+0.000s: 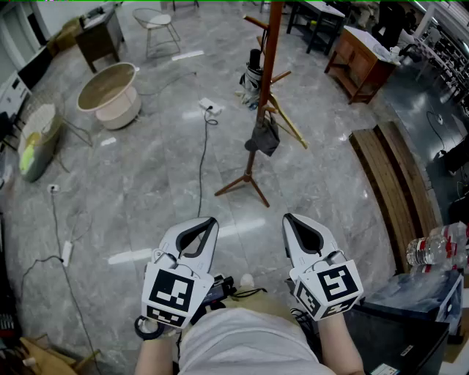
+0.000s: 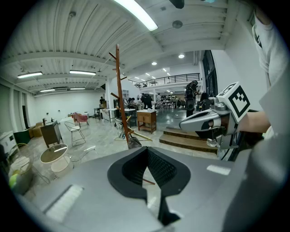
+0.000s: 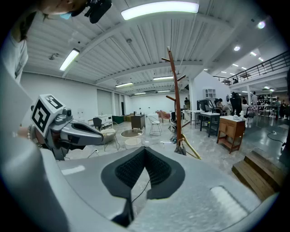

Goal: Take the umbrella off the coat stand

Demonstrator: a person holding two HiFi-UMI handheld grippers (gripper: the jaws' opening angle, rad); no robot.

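Closest to me, left gripper (image 1: pixel 207 222) and right gripper (image 1: pixel 289 218) are both pressed together, nothing in either. Umbrella (image 1: pixel 262 139), the dark bundle I think, hangs low on the coat stand (image 1: pixel 268 66), well apart, straight ahead, long axis roughly down the pole. Right gripper looks slightly nearer, so I'd lead with that 1.

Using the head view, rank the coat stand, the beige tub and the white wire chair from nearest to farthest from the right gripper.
1. The coat stand, just ahead of the right gripper.
2. The beige tub, off to the left.
3. The white wire chair, beyond the tub, top left.
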